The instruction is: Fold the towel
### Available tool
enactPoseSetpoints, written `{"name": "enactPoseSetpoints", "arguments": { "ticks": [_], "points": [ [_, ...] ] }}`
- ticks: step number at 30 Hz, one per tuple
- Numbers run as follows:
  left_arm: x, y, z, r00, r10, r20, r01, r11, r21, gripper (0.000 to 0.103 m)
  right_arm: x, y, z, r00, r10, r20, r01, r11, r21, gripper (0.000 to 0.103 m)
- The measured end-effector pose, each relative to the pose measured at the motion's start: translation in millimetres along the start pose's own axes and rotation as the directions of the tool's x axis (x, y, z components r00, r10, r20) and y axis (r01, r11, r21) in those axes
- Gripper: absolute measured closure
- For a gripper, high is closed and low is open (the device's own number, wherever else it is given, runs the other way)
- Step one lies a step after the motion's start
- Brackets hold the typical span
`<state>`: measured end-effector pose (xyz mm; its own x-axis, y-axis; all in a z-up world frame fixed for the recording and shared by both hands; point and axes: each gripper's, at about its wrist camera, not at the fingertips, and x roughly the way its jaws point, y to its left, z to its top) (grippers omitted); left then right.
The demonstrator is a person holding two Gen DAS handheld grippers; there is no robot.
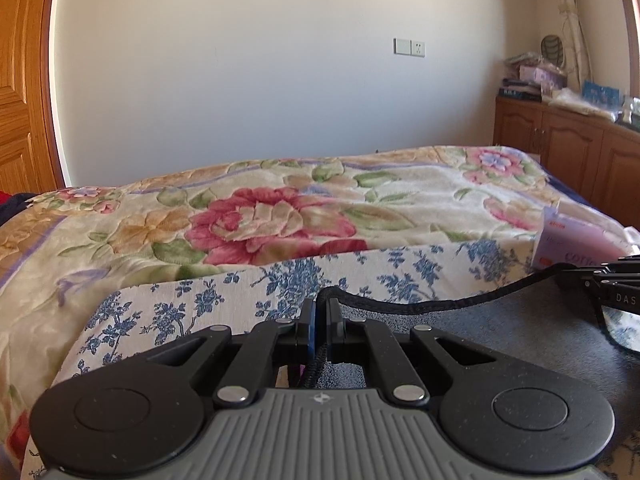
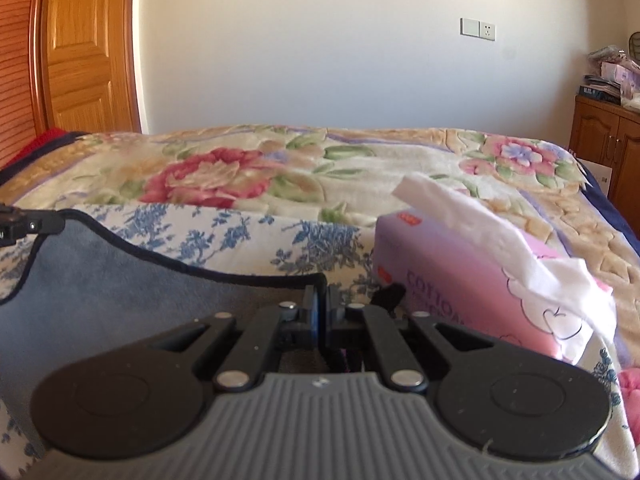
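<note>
A grey-blue towel (image 1: 500,324) with a dark hem is held up between the two grippers over a white cloth with blue flowers (image 1: 224,300). My left gripper (image 1: 320,312) is shut on the towel's left corner. My right gripper (image 2: 322,300) is shut on the towel's (image 2: 120,280) right corner. The hem sags between the two corners. The right gripper shows at the right edge of the left wrist view (image 1: 612,280), and the left gripper at the left edge of the right wrist view (image 2: 24,224). The towel's lower part is hidden behind the gripper bodies.
A floral blanket (image 1: 280,208) covers the bed behind. A pink tissue box (image 2: 480,284) with tissues pulled out lies just right of the right gripper. A wooden cabinet (image 1: 572,152) with clutter stands at the right, a wooden door (image 2: 80,44) at the left.
</note>
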<state>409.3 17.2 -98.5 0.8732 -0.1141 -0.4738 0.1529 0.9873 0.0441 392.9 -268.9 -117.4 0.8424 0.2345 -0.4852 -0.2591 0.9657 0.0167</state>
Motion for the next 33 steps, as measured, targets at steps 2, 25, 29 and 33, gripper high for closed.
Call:
{"name": "enactPoseSetpoints", "arguments": {
  "ticks": [2,25,29,33],
  "points": [
    [2.8,-0.6,-1.6,1.0,0.005,-0.004,-0.005,1.0,0.002,0.097,0.6,-0.6,0.2,1.0,-0.001,-0.007,0.001,1.0,0.001,0.099],
    [-20.3,-6.1,4.6,1.0,-0.019,-0.012,0.019,1.0,-0.006,0.03,-28.8,-4.9,17.2,0.999,-0.05,0.001,0.05,0.999,0.019,0.06],
    [-41.9,-9.6,12.3,1.0,-0.027,0.003,0.027,1.0,-0.013,0.023,-46.8,-0.8,24.5,0.998,-0.057,-0.005,0.057,0.998,0.033,0.06],
    [-64.9,-15.0,22.6,0.999,-0.032,0.011,0.032,0.999,-0.007,0.016,-69.4,7.8,31.6,0.999,-0.051,0.005,0.051,0.998,0.029,0.06]
  ]
}}
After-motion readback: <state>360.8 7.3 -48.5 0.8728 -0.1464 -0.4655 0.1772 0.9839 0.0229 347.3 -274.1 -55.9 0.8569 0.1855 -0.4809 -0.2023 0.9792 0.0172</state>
